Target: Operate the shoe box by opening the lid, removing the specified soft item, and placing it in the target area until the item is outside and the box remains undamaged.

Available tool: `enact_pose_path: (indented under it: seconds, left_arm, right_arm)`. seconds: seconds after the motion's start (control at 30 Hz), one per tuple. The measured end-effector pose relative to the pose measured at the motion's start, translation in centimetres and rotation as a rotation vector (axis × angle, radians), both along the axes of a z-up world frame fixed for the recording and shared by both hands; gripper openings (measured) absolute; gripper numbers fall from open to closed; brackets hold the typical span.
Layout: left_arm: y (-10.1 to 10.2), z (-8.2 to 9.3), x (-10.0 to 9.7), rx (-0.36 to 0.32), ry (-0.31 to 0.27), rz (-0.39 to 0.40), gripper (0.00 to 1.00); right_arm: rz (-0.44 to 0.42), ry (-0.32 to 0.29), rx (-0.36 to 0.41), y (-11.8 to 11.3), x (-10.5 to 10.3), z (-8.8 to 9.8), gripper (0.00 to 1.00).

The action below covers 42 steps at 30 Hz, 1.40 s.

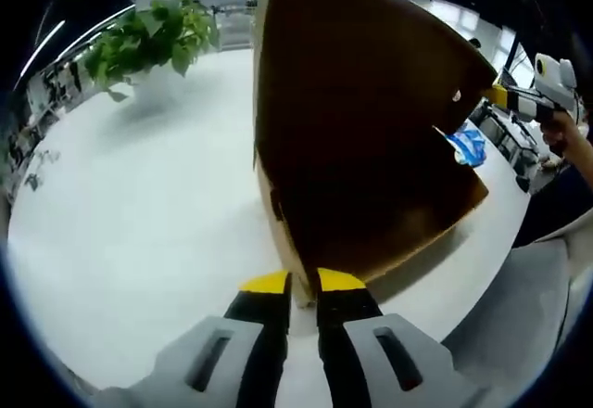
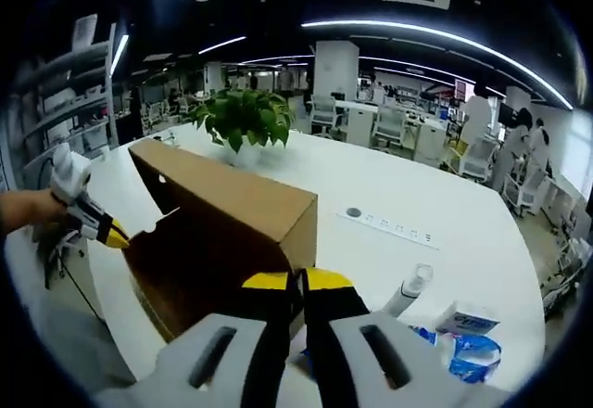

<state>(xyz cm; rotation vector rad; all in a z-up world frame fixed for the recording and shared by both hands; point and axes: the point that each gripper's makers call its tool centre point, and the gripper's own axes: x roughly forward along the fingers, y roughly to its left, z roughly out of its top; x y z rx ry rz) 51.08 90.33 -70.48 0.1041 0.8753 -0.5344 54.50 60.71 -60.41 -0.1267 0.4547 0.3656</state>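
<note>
Count, as I see it: 1 shoe box [image 2: 222,227], brown cardboard, on 1 white tabletop [image 2: 445,213]. 2 grippers, both mine: left gripper [image 1: 303,283] w/ 2 jaws, right gripper [image 2: 296,281] w/ 2 jaws, so 4 yellow-tipped jaws total. 1 potted plant [image 2: 243,118]. 1 white bottle [image 2: 409,291] lying near the box. 1 blue-and-white pack [image 2: 468,322] w/ 1 blue wrapper [image 2: 463,357] beside it, approx.; hard to split them. 1 power strip [image 2: 389,226] set in the tabletop. Chairs in the background: several, too small to count.
</note>
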Motion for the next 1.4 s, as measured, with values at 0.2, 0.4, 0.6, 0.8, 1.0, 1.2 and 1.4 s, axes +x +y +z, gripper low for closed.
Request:
enact_pose_path:
  seconds: [0.2,0.4,0.6,0.8,1.0,1.2,1.4]
  left_arm:
    - [0.2,1.5,0.3,-0.007,-0.053,-0.001,0.13]
    - [0.6,3.4,1.1,-0.01,-0.129,0.009,0.18]
    - [0.6,5.2,1.4,-0.014,-0.178,-0.003,0.24]
    - [0.0,5.7,1.0,-0.031,-0.195,-0.037,0.28]
    - [-0.4,5.3,0.2,-0.029,-0.179,-0.071,0.3]
    - [-0.8,5.0,-0.4,-0.034,-0.173,-0.103,0.32]
    - [-1.3,4.6,-0.6,-0.04,-0.178,-0.122,0.33]
  right_arm:
    - [0.02,-0.005,-0.011,0.3,-0.9,-0.6,0.04]
    - [0.046,-0.005,-0.013,0.6,-1.7,-1.5,0.06]
    - [0.086,0.005,-0.018,1.2,-3.0,-2.8,0.11]
    - [0.132,0.009,-0.046,1.7,-4.0,-3.9,0.15]
    - [0.173,0.024,-0.065,2.1,-4.9,-5.2,0.2]
    - [0.214,0.042,-0.1,2.3,-5.7,-6.4,0.22]
    - [0.267,0.044,-0.134,2.7,-6.4,-7.3,0.24]
